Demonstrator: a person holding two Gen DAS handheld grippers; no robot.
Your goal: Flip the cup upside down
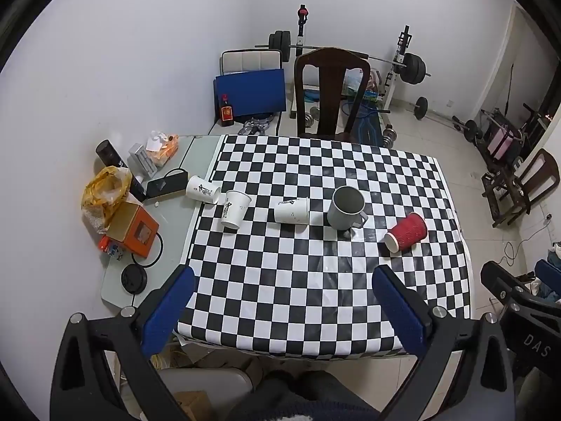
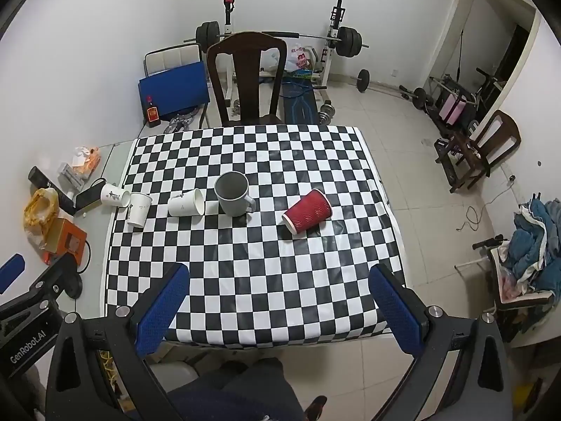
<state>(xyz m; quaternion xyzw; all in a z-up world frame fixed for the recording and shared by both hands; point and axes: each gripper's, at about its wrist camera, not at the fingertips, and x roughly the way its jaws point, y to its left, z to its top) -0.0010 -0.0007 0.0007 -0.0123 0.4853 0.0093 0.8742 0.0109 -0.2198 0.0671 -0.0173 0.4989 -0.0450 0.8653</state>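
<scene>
Several cups stand in a row on the checkered table. A grey mug stands upright, mouth up. A red ribbed paper cup lies on its side to its right. A white paper cup lies on its side left of the mug. Another white cup stands upright, and a third white cup lies on its side at the far left. My left gripper and my right gripper are both open and empty, held above the table's near edge, well short of the cups.
Clutter sits on the table's left strip: an orange box, a yellow bag, a black lid, a tissue pack. A dark wooden chair stands behind the table. Barbell rack at the back wall.
</scene>
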